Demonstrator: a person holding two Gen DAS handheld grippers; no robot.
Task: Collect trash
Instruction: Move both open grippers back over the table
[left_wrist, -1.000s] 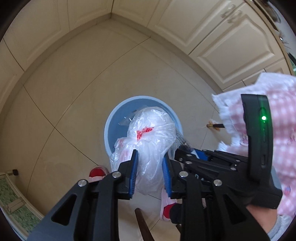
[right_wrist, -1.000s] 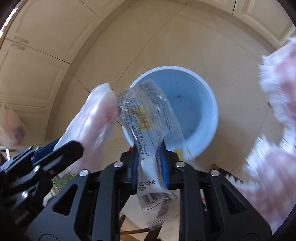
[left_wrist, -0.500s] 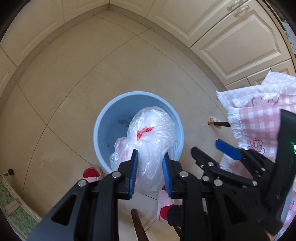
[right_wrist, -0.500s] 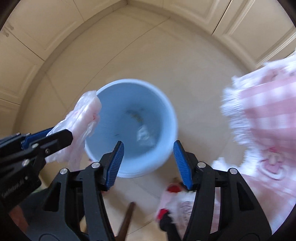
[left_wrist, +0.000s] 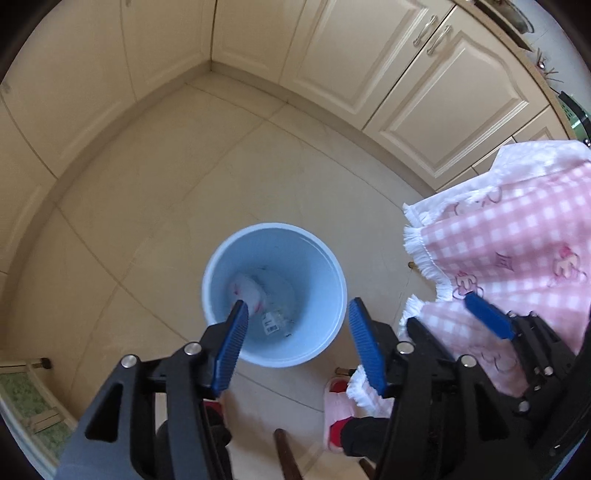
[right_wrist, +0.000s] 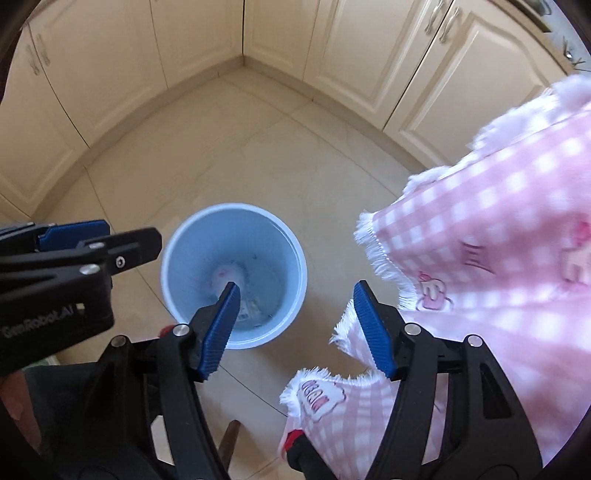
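Both of my claws hang above the light blue bin (left_wrist: 275, 295), pointing steeply down at it, and each is opening with nothing between its blue pads. My left gripper (left_wrist: 297, 341) frames the bin's near rim; its left pad (left_wrist: 231, 349) overlaps the wall in view but stands clear above it. My right gripper (right_wrist: 295, 326) sits just to the right, over bare tile between the bin and the pink checked tablecloth (right_wrist: 498, 240).

Down at the bottom of the bin lie the white plastic bag (left_wrist: 247, 290), bunched with red marks, and beside it the clear wrapper (left_wrist: 275, 319) with a small printed label; its print is too small to read.

Close under my claws I see pink slippers (left_wrist: 334, 397) and a dark wooden leg (left_wrist: 286, 456). The tablecloth's fringed edge hangs near the bin on the right. To the left and beyond, the beige tile floor (left_wrist: 166, 192) lies open as far as the cream cabinet doors (left_wrist: 443, 92) that meet in a corner.

On the left gripper's side, seen from my right camera, white lettering reads "GenRobot.AI".
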